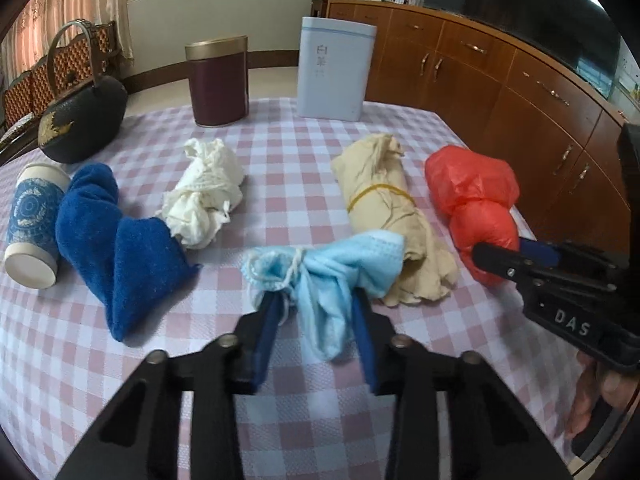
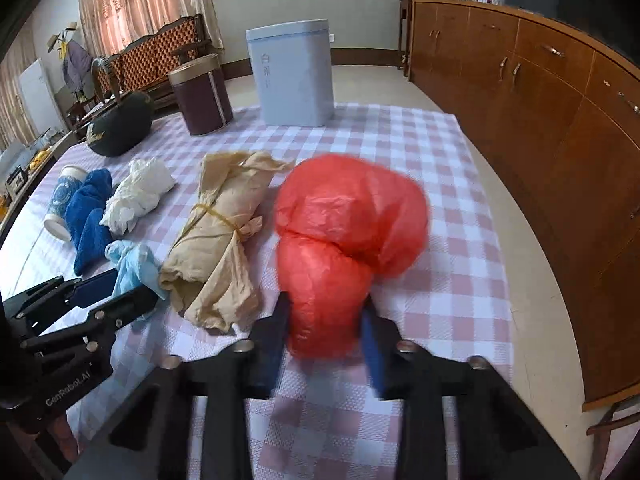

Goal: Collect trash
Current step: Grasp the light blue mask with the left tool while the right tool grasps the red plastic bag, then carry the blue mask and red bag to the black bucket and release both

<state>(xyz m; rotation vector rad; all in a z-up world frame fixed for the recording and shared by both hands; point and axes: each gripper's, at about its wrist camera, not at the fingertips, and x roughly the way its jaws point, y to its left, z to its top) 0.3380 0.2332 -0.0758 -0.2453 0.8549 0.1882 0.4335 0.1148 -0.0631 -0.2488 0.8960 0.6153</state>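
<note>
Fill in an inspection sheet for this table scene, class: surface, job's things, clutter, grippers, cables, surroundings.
Surface: checked cloth covering the table.
Job's things: mask, red bag, tan bundle, white wad.
Clutter: blue towel, cup, teapot, maroon tin, pale box.
Grippers: left gripper around the mask; right gripper around the red bag.
Cables: nothing seen.
Surroundings: wooden cabinets, curtains.

A red plastic bag [image 2: 348,236] is clamped by the right hand-held gripper [image 2: 326,320] at frame centre, above the checkered worktop [image 2: 460,280].
</note>
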